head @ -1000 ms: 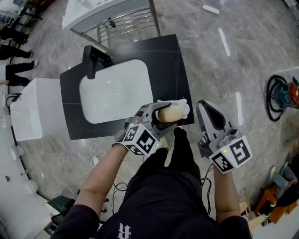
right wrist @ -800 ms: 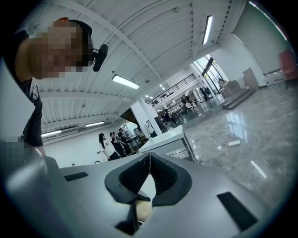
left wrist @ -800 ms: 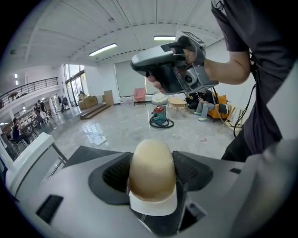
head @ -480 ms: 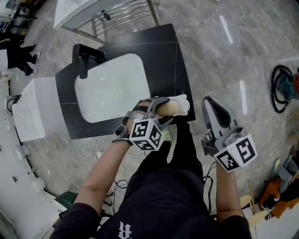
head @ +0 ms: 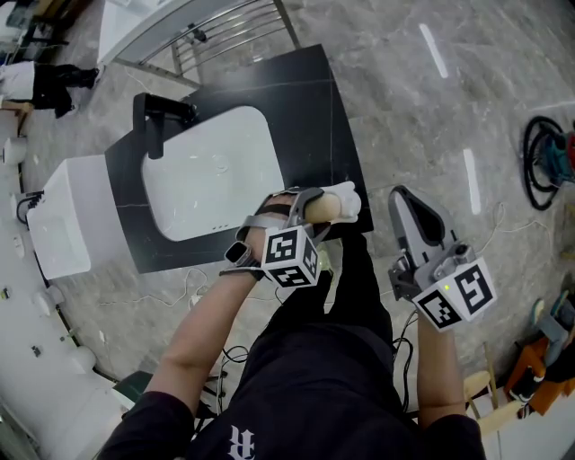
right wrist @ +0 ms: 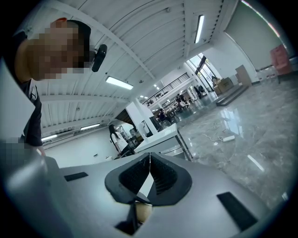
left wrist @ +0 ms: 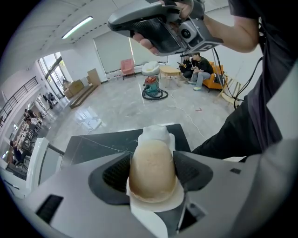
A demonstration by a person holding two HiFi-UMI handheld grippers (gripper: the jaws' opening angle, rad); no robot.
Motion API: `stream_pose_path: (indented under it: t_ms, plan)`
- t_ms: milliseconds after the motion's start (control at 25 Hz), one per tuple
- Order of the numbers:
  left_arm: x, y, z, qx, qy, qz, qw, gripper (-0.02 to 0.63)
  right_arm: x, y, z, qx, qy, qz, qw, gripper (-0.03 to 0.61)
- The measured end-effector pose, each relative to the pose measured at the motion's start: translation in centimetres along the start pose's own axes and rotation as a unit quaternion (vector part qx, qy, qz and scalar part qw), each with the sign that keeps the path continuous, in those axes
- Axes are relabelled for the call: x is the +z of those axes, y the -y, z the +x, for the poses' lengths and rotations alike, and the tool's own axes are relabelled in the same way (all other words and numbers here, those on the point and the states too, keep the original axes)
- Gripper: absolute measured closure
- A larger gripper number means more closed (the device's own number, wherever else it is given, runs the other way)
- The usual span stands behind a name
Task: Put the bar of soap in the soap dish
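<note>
A beige bar of soap (head: 325, 207) (left wrist: 152, 169) sits between the jaws of my left gripper (head: 318, 212) (left wrist: 152, 162), which is shut on it. It is at the front right corner of the black counter (head: 310, 90). A white soap dish (head: 349, 197) (left wrist: 155, 134) lies right under and beyond the soap. Whether the soap rests in the dish I cannot tell. My right gripper (head: 406, 202) (right wrist: 149, 174) hangs off the counter's right side over the floor, shut and empty, its jaws meeting.
The counter holds a white basin (head: 207, 175) and a black faucet (head: 153, 117) at its far left. A white cabinet (head: 67, 216) stands left of it, a metal rack (head: 225, 27) behind. A vacuum with coiled hose (head: 548, 162) lies on the floor at right.
The head view has drifted a little. My left gripper stays at the counter's front right corner with the soap held. The right gripper has barely moved.
</note>
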State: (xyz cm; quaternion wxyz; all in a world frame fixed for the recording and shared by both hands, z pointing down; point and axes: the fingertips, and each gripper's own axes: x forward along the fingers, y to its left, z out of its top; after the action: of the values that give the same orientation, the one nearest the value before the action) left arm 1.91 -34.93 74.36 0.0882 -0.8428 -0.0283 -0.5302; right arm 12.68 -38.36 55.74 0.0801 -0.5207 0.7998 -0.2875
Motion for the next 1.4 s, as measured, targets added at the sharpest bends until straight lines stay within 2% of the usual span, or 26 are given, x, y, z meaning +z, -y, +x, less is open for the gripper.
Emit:
stream_pose_path:
  t_ms: [360, 800, 960, 1200, 1400]
  plan:
    - [-0.1, 0.1, 0.5, -0.011, 0.005, -0.014, 0.9998, 0.327, -0.1, -0.1, -0.1, 0.009, -0.003, 0.004, 1.000, 0.571]
    - [0.2, -0.4, -0.9, 0.002, 0.021, -0.026, 0.9994, 0.328, 0.2, -1.5, -0.2, 0.028, -0.006, 0.000, 1.000, 0.571]
    - [1.6, -1.2, -3.8, 0.011, 0.063, -0.060, 0.9961, 0.328, 0.6, -3.3, 0.0, 0.040, -0.008, -0.013, 0.999, 0.571]
    - [4.8, -2.5, -9.0, 0.021, 0.143, -0.105, 0.9840, 0.337, 2.2, -5.9, 0.3, 0.053, -0.004, -0.049, 0.997, 0.571]
    - [7.4, -0.8, -13.8, 0.031, 0.192, -0.129, 0.9724, 0.360, 2.6, -8.5, -1.1, 0.055, -0.004, -0.060, 0.997, 0.571]
